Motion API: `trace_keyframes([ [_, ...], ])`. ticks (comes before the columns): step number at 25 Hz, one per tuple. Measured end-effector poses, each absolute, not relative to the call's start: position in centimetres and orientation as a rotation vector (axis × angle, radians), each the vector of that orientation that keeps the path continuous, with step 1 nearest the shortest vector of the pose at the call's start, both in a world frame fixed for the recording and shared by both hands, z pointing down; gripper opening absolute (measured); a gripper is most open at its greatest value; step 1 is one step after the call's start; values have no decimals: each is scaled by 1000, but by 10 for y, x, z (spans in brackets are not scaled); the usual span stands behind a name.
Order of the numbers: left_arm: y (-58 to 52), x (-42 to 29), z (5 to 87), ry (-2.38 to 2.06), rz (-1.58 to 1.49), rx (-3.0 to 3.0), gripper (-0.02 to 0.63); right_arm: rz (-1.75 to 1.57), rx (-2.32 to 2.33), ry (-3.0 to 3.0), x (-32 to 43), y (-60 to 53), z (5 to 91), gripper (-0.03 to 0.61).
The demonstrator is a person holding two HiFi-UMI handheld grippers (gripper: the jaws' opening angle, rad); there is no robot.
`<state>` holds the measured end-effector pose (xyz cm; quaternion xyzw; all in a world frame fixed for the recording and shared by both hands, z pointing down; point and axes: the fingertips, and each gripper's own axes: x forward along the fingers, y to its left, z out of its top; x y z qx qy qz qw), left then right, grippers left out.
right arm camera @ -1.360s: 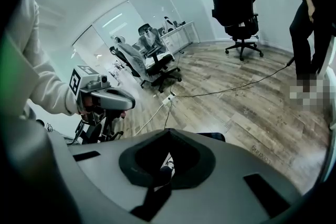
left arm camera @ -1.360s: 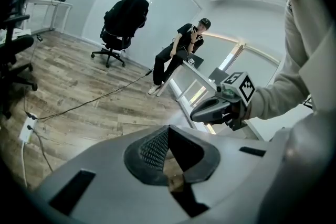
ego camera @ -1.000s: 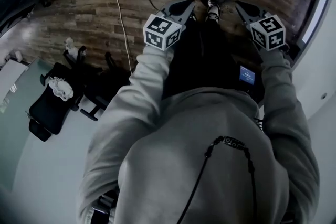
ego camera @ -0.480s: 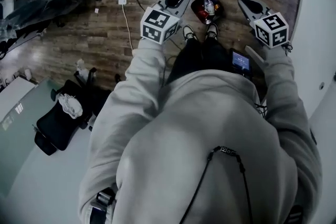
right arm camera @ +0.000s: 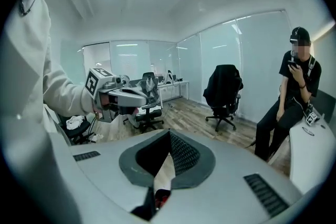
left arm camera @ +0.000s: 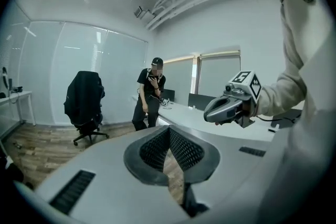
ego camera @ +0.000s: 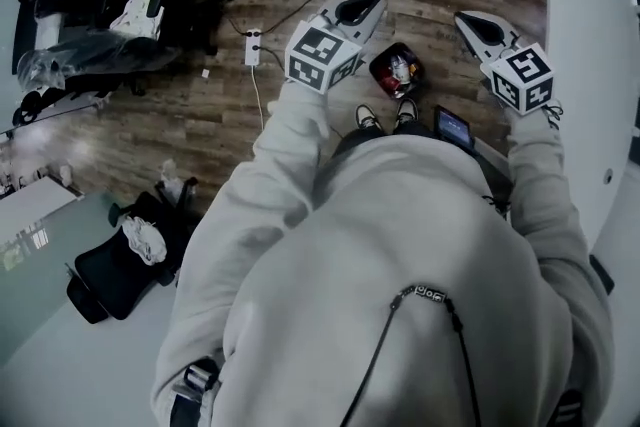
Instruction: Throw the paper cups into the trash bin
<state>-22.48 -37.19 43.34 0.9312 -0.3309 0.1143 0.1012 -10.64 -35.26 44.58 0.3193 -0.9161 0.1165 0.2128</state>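
1. The left gripper (ego camera: 360, 10) is shut tight and holds nothing. The right gripper (ego camera: 470, 23) is shut tight too, and it is also empty. Both are up in the air, out in front of the person.
2. The trash bin (ego camera: 379, 77) stands on the wood floor. It is low down between the two grippers and just in front of the person's shoes (ego camera: 368, 118). It is near the round edge of the white desk (ego camera: 590, 35). There are white and red things (ego camera: 401, 66) in it. They may be the paper cups, but they are too small to tell.
3. I think the bin could get kicked. The toes are right beside it, so one step forward might tip it and spill what is inside.
4. The right gripper is close to the desk edge. A wide swing could bump it there.
5. A cable (ego camera: 262, 115) and a plug strip (ego camera: 253, 47) lie on the floor to the left. A foot could catch on them if the person walks that way.
6. If more cups are waiting, shut jaws cannot take one. The jaws must open first, or they will just push a cup over.
7. Another person (left arm camera: 149, 97) stands farther along the desk. A quick turn with arms out could come too near.
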Motion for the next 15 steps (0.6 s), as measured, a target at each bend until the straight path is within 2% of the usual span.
trace_keyframes([
  [7, -377, -225, 368, -1035, 297, 2832, -2, 136, 979, -2628, -109, -346, 368, 20],
  [15, -378, -211, 334, -1072, 234, 2879, -2, 75, 1014, -2689, -98, -346, 325, 20],
])
